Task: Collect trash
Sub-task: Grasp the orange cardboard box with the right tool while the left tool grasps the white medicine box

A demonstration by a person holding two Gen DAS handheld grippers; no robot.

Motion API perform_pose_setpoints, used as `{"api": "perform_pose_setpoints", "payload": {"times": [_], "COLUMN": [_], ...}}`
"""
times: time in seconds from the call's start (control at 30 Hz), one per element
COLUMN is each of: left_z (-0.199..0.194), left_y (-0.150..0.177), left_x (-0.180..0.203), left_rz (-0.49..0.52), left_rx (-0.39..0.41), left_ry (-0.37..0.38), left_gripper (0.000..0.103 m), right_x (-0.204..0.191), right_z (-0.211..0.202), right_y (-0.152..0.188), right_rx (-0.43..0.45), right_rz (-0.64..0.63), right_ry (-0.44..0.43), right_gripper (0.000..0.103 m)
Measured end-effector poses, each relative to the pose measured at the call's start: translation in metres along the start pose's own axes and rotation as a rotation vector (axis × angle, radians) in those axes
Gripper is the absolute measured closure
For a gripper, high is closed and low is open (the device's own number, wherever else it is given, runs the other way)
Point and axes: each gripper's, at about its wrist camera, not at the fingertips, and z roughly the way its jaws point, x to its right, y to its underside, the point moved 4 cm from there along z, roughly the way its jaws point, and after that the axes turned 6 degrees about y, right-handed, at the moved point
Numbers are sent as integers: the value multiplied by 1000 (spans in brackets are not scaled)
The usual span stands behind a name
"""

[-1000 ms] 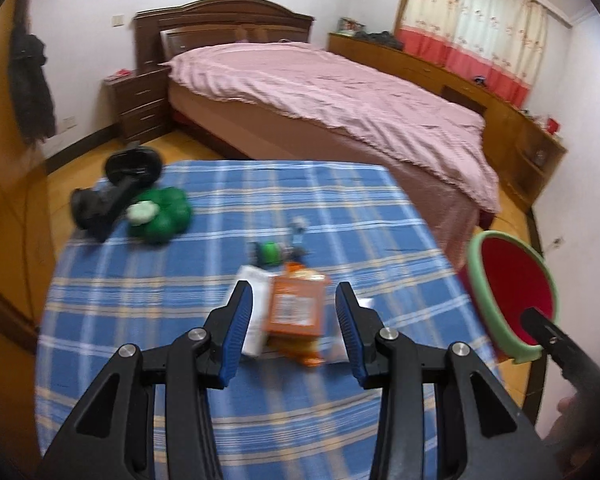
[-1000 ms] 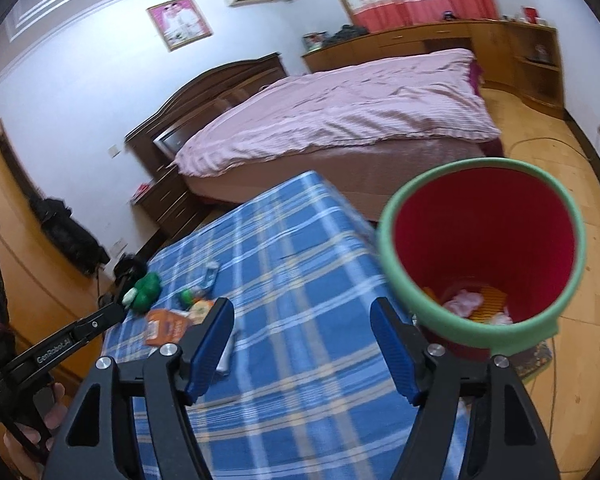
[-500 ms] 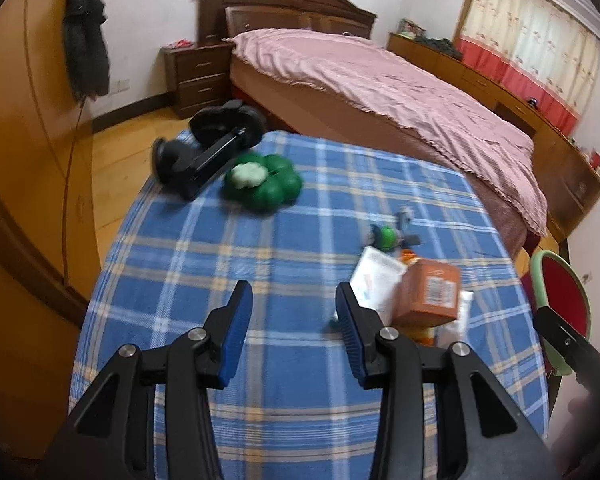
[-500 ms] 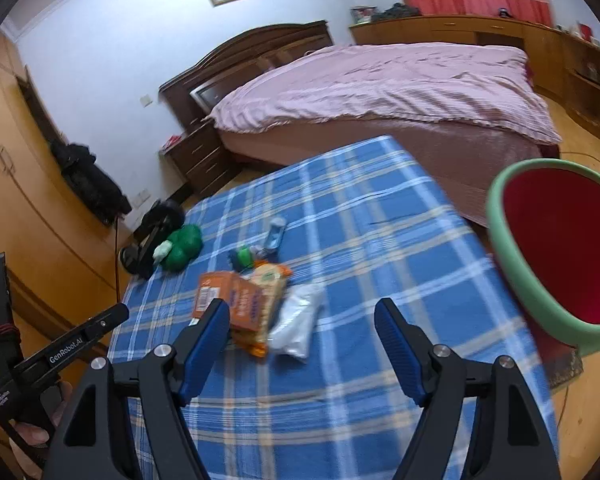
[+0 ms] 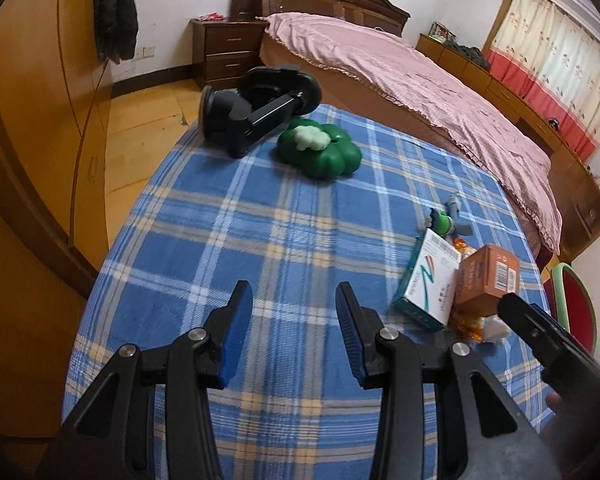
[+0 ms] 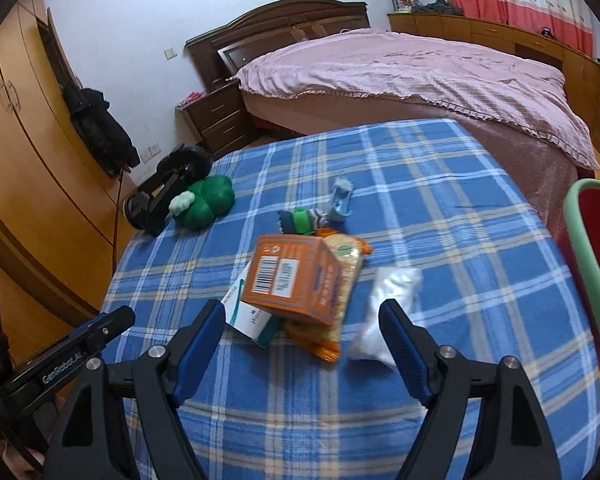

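**Trash pile ahead of the right jaws; left jaws over bare cloth**

The orange box [image 6: 296, 280] is taken as the landmark. It is seen tilted on the blue plaid tabletop [image 6: 440, 216], resting on a white-and-teal carton [image 6: 252, 316] at its left and against an orange snack packet [image 6: 336, 300] at its right. A crumpled white bag [image 6: 388, 308] is found just right of the packet. A small green toy [image 6: 302, 220] and a grey figure [image 6: 342, 200] are located just beyond the box. A green clover-shaped object [image 6: 206, 202] and a black device [image 6: 168, 188] are located well beyond and to the left of it. The red bin with a green rim [image 6: 588, 264] is seen well to the right of the box, off the tabletop edge.

The right gripper [image 6: 302, 340] is held just short of the box. Its jaws are apart and opening; nothing is clamped, and the box, carton and packet lie ahead of the gap.

The left gripper [image 5: 294, 328] is positioned well left of the box [image 5: 486, 280]. Its jaws are apart, with only bare cloth between them.
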Motion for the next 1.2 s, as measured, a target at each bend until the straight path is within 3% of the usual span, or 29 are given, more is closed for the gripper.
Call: {"api": "perform_pose_setpoints", "payload": {"times": [0.37,0.5,0.53,0.83,1.2], "left_z": [10,15,16,20,30], "left_y": [4,4,4,1,0], "left_x": [-10,-7,-6,10,44], "left_rz": [-29,-28,-26,12,81], "left_rx": [-22,-34,-36,-37,-57], "left_ry": [13,22,24,39,81], "left_gripper": [60,60,60,60,60], "right_x": [-4,0,1,18,72], "right_z": [25,27,28,12,-24], "right_y": [-6,-7,-7,-6,-15], "right_rx": [-3,-9,-14,8,83], "right_rz": [-40,-37,-37,-3,96], "right_ry": [72,75,74,45,86], "right_gripper": [23,47,48,49,49]}}
